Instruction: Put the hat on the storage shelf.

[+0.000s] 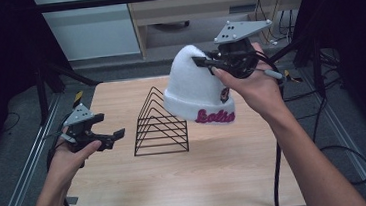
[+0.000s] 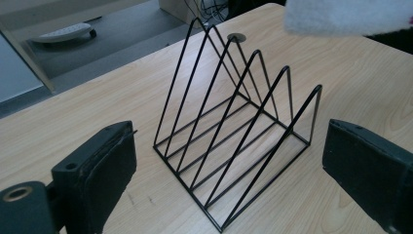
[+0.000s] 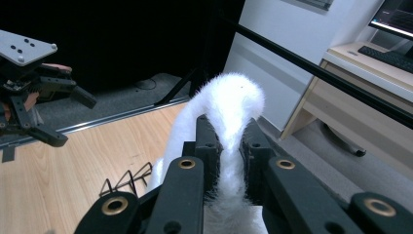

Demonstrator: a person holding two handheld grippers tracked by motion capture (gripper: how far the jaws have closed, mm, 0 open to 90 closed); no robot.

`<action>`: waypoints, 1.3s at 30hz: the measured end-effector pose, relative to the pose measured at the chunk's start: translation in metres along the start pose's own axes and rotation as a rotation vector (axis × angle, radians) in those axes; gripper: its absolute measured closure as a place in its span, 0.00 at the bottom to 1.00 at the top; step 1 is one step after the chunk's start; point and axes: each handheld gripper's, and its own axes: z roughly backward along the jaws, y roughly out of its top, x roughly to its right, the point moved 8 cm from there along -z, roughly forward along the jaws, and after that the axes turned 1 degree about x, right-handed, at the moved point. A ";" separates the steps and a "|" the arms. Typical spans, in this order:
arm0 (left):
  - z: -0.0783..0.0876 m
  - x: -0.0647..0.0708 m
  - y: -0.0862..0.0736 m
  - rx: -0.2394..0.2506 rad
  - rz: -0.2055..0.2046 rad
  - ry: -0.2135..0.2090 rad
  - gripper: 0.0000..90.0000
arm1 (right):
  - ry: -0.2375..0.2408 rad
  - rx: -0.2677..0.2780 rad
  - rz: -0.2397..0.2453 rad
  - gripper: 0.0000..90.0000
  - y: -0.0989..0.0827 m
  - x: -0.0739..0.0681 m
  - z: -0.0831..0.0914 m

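Observation:
A white knit beanie (image 1: 195, 89) with pink lettering on its cuff hangs in the air above the right of the table. My right gripper (image 1: 202, 61) is shut on its crown, and in the right gripper view the two jaws pinch the fluffy white beanie (image 3: 234, 112) between them. A black wire rack (image 1: 160, 122) of several triangular dividers stands at the table's middle, just left of and below the hat. My left gripper (image 1: 111, 138) hovers open at the left, facing the wire rack (image 2: 234, 141), with nothing between its fingers. The beanie's cuff (image 2: 348, 17) shows at the top right of the left gripper view.
The wooden table (image 1: 228, 179) has bare wood in front of the rack and on its right. Aluminium rails (image 1: 26, 167) run along both sides. Cables (image 1: 277, 170) trail off the table's right side. A desk (image 3: 370, 92) and dark curtains stand beyond the table.

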 end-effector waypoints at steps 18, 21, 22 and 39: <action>-0.009 0.006 0.022 0.011 0.004 -0.032 0.06 | 0.035 0.025 0.006 0.91 0.026 -0.005 -0.028; -0.010 0.007 0.023 0.009 0.002 -0.042 0.06 | 0.044 0.032 0.007 0.91 0.032 -0.009 -0.033; -0.011 0.007 0.024 0.012 0.005 -0.045 0.06 | 0.048 0.035 0.011 0.91 0.034 -0.010 -0.034; -0.018 0.010 0.030 0.019 -0.004 -0.089 0.05 | 0.144 0.045 0.030 0.91 0.053 -0.044 -0.070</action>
